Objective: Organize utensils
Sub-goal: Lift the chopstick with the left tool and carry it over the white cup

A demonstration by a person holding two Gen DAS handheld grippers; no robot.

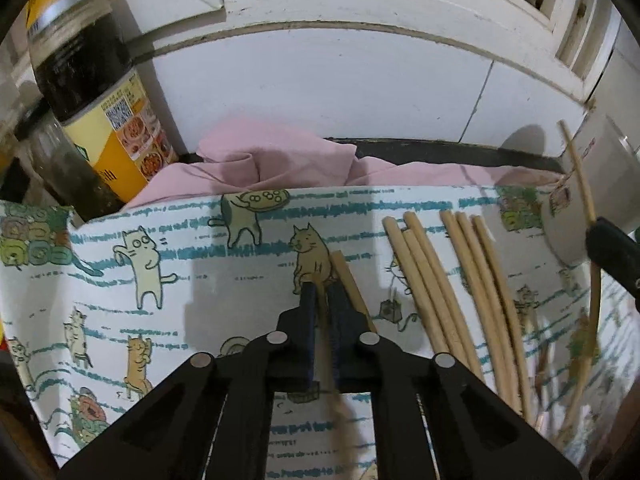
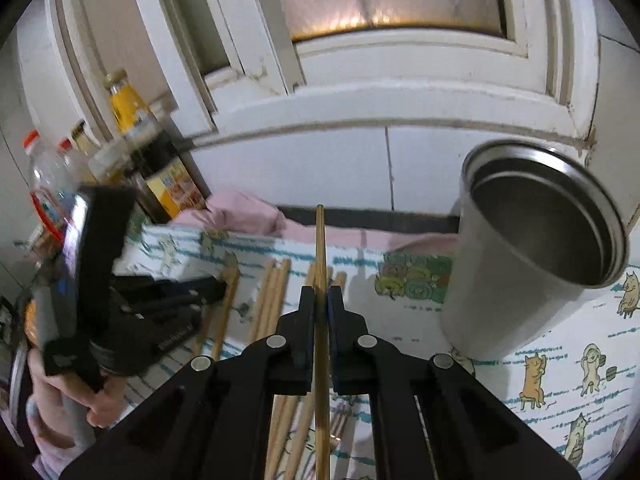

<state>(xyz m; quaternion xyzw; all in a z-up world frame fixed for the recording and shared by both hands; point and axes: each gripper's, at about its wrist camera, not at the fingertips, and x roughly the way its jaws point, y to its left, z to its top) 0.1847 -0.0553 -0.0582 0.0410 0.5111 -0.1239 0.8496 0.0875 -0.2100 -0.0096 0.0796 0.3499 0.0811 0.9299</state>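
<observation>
Where fingers [image 2: 308,320] clamp, chopstick [image 2: 320,248] hides.

Matt wooden chopsticks [image 1: 432,280], brushed-metal cup [image 2: 520,280]

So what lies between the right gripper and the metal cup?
Bare cat-print cloth, in the right wrist view, separates the right gripper from the metal cup.
</observation>
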